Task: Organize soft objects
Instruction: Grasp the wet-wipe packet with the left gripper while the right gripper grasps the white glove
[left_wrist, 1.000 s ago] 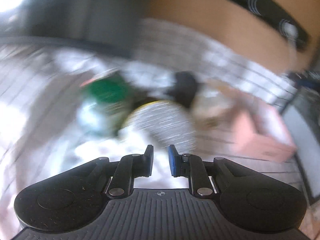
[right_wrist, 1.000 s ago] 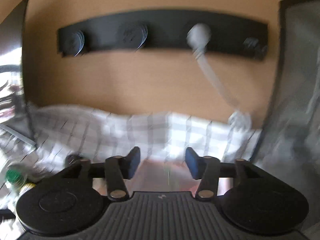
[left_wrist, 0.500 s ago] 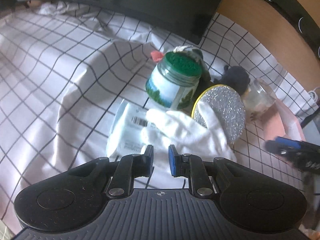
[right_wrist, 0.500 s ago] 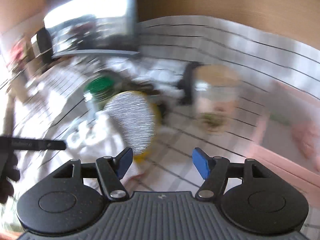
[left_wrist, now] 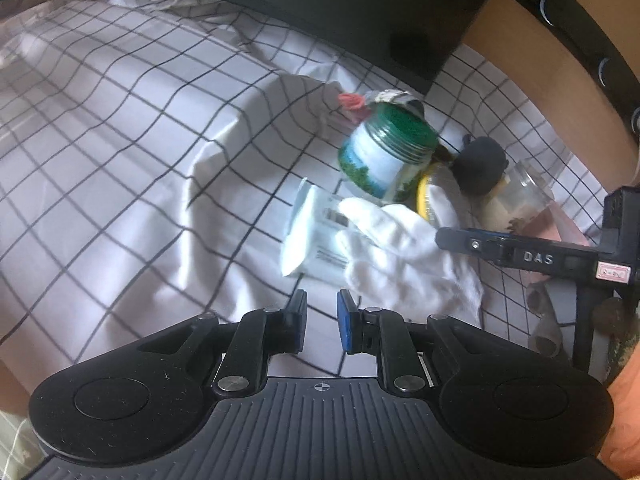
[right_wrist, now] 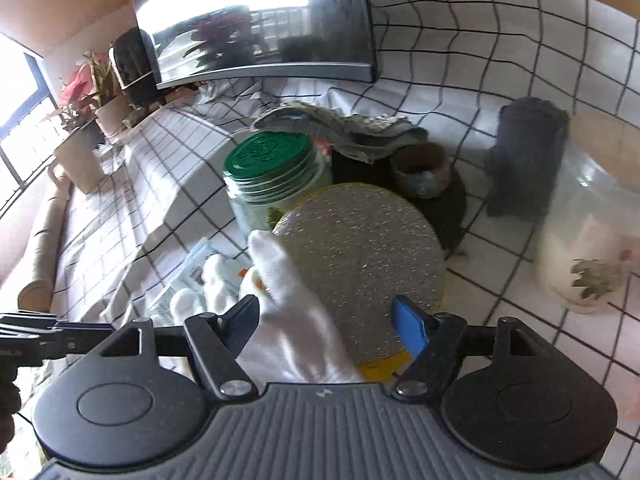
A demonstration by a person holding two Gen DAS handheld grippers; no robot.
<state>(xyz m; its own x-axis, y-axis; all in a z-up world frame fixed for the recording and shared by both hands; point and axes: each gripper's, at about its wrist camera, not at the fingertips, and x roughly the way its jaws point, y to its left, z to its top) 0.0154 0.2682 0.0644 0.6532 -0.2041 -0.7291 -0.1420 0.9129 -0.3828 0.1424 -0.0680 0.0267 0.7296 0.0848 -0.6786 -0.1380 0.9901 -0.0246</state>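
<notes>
Right gripper (right_wrist: pixel 326 322) jaws just widened, straddling white glove (right_wrist: pixel 288 320) w/ glitter-lidded jar (right_wrist: pixel 360 264) behind, left gripper (left_wrist: pixel 322 320) nearly closed, empty, now nearer tissue pack (left_wrist: pixel 316 236).

Both wrist cameras look steeply down at the checked cloth (left_wrist: pixel 120 160). Right sits nearer; both share the green-lidded jar (right_wrist: pixel 272 160) and white glove (left_wrist: pixel 400 248).

Surface: white cloth with black grid (left_wrist: pixel 120 168), creased, raised fold near the centre. Resting on it in 1 cluster: green-lidded jar (left_wrist: pixel 384 152), white glove (left_wrist: pixel 404 256) partly over a flat white packet (left_wrist: pixel 316 240), glitter-topped round tin (right_wrist: pixel 360 264), dark rolled fabric (right_wrist: pixel 524 160), clear jar (right_wrist: pixel 588 240).
</notes>
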